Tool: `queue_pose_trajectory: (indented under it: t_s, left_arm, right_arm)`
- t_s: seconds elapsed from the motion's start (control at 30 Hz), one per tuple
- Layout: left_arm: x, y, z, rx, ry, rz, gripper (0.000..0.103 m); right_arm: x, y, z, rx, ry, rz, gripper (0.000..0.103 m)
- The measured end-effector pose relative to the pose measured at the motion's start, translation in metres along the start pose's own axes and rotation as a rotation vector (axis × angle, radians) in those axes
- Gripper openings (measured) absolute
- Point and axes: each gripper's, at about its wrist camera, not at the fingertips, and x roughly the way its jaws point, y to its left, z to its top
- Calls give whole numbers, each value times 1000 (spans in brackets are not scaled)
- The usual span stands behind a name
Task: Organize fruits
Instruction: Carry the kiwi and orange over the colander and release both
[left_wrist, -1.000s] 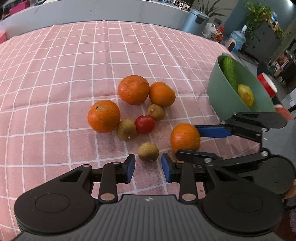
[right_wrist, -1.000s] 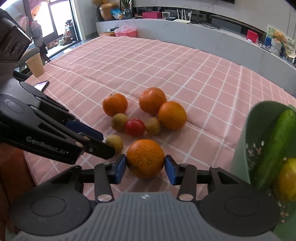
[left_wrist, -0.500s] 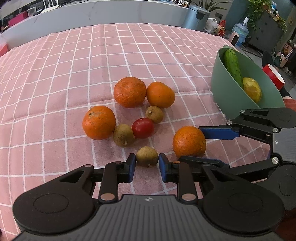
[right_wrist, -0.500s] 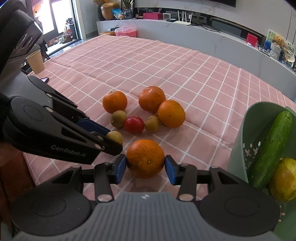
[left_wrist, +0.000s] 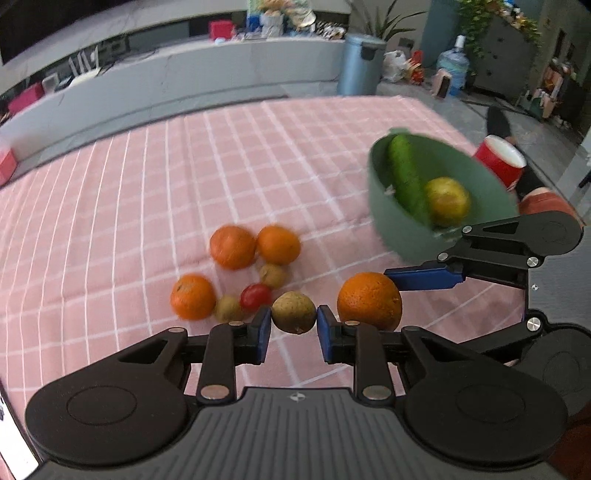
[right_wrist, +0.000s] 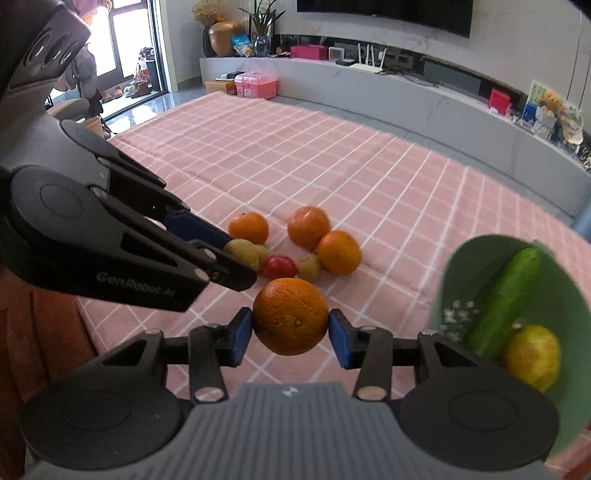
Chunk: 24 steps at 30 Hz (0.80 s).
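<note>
**Two fruits held, bowl next**

My left gripper (left_wrist: 293, 326) is clamped on a small brown fruit (left_wrist: 294, 312), likely a kiwi, though blur makes that a guess. My right gripper (right_wrist: 290, 338) pinches an orange (right_wrist: 290, 316) between both pads. Both fruits look clear of the pink checked tablecloth (left_wrist: 184, 177). Next I must carry them to the green bowl (right_wrist: 480, 258), where a cucumber (right_wrist: 506, 299) and lemon (right_wrist: 532, 362) lie, and release without crowding.

Orange (right_wrist: 290, 316) in R tool (right_wrist: 291, 336)
</note>
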Motion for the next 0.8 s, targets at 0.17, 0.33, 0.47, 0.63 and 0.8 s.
queue_pose_trajectory:
  t_s: [0.17,0.33,0.47,0.63,0.8]
  left_arm:
    - [-15,-22,23,53,-37,-75,30]
    - [-13,-51,52,109,-57,-158,30]
    - [5,-74,73,149,-45,-203,30]
    - [43,-96,89,180,40,-245,30]
    - [82,-104,97,191,131,-230,30]
  right_arm:
    - [-36,-25,2,29,-1,-26,42]
    - [-63,-64,4,51,58,-70,42]
    - [-74,-93,4,48,108,-112,42]
    - [-62,-128,0,105,194,-118,42]
    - [-33,-150,-8,152,284,-104,42]
